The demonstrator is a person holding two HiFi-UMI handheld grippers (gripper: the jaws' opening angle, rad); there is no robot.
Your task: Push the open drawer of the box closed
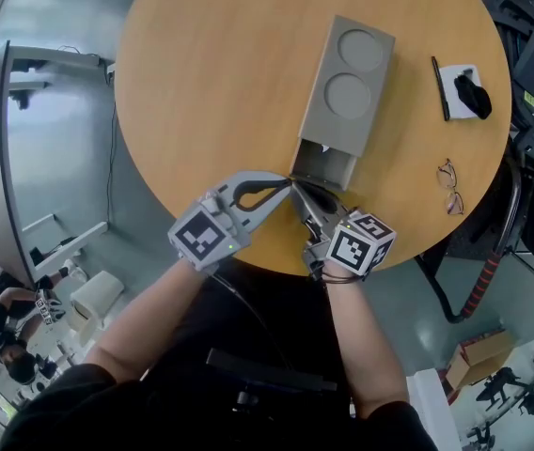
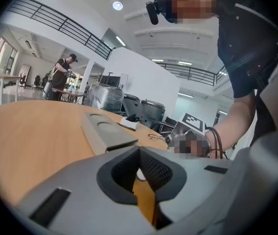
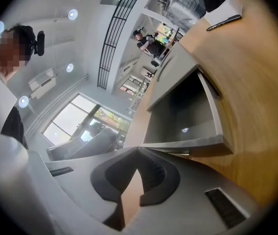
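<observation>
On our round wooden table (image 1: 201, 111), the box (image 1: 347, 87) runs lengthwise away from us, its drawer (image 1: 325, 165) open toward us. Our right claw (image 1: 302, 200), closed and empty, is nearest the drawer's front. The left claw (image 1: 281, 188), likewise closed and empty, is just beside it.

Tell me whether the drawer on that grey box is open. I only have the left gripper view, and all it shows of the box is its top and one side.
Observer: Yes, it's open. In the head view the drawer sticks out of the near end of the box.
Operator: Anything in it?
Observer: The right gripper view looks straight in. It shows bare grey walls and only a bright spot at the back.
Operator: Where's the right gripper?
Observer: The right tongs are shut and empty, right at the drawer's front. I can't tell if they touch it.
</observation>
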